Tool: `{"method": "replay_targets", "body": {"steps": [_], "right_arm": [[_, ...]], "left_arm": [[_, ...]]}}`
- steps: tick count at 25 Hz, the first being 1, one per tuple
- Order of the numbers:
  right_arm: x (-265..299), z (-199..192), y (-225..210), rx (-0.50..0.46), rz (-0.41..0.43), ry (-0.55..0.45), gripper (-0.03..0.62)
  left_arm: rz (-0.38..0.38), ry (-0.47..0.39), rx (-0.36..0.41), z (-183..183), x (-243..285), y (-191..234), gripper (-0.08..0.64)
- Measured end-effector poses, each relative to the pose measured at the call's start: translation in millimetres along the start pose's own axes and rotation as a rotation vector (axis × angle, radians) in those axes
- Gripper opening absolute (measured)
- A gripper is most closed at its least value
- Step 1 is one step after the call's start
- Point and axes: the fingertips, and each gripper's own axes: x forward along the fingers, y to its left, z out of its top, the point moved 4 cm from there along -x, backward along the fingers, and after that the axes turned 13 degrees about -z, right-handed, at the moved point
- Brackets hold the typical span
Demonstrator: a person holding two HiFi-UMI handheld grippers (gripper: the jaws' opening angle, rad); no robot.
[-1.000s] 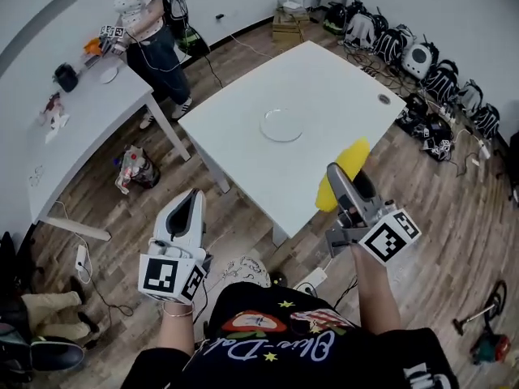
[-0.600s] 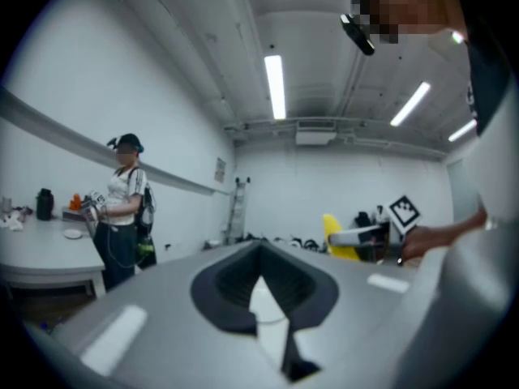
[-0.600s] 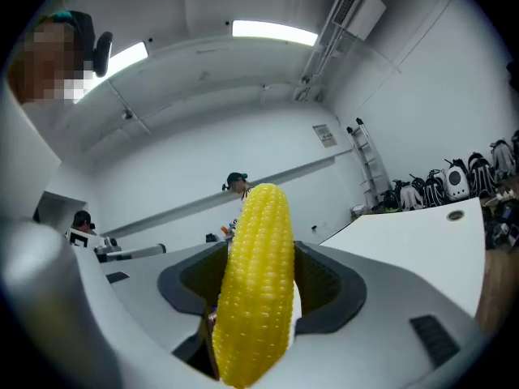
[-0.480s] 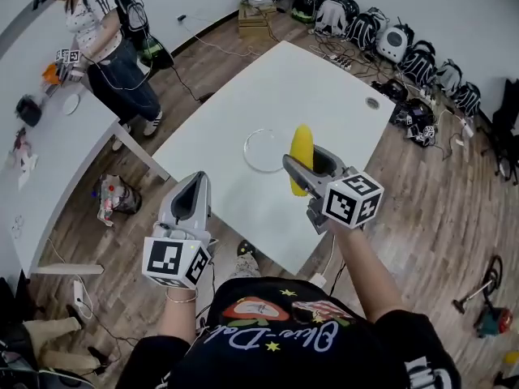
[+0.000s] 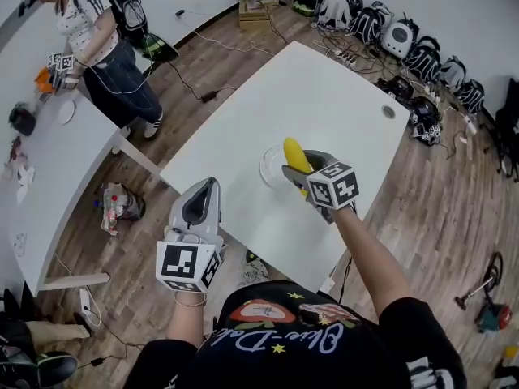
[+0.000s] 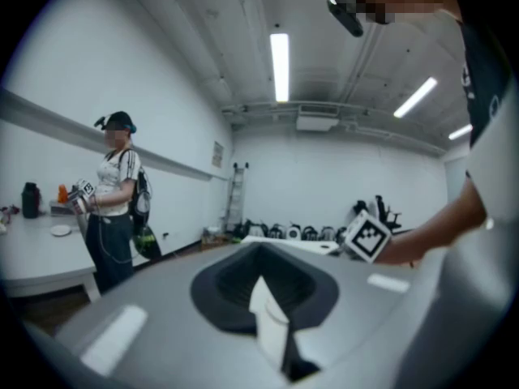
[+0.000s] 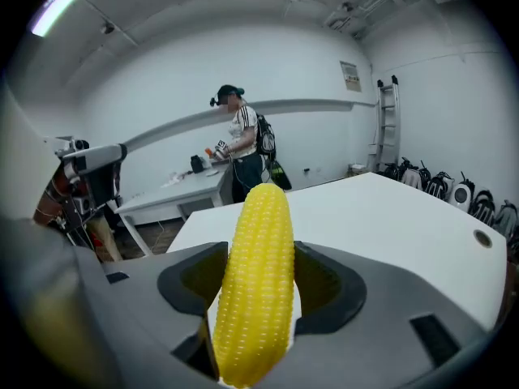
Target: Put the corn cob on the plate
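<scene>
My right gripper (image 5: 301,171) is shut on a yellow corn cob (image 5: 295,157) and holds it over the near right edge of a clear round plate (image 5: 271,168) on the white table (image 5: 324,96). In the right gripper view the corn cob (image 7: 255,278) stands up between the jaws of that gripper (image 7: 253,306), filling the gap. My left gripper (image 5: 200,203) hangs off the table's near-left side, over the wooden floor, jaws shut with nothing between them. In the left gripper view that gripper (image 6: 272,331) points level across the room.
A second white table (image 5: 49,168) stands at the left with small items, and a person (image 5: 101,39) with grippers stands beside it. Backpacks (image 5: 389,31) line the far wall. A bag (image 5: 120,203) lies on the floor between the tables.
My right gripper carried the corn cob from the table's near right edge leftward and farther in, to just above the plate. The left gripper stayed low off the table.
</scene>
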Motion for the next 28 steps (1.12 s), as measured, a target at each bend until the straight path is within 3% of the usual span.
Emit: {"method": "replay_targets", "body": {"steps": [7,12,16,23,28], "right_arm": [[54,-14,-2,-0.145,0.004,0.216,0.264],[81,-21,-8,-0.175,-0.016,0.306,0.264],[91,-29,-9,-0.207,-0.005,0.368,0.264],[97,-38,-6,-0.211,0.012,0.377,0.264],[90,-32,-8,-0.135,0.026,0.293,0.264]], "left_arm": [[0.015,0.002,-0.004,-8,-2,22,-0.011],[0.026,-0.024,-0.104,-13,-7,42,-0.011],[0.049,-0.03,-0.12,-14,-10,52,-0.011],[0.063,-0.028,-0.143,-18,-14,57,-0.011],[0.057,-0.019,-0.136,-15,-14,54,-0.011]]}}
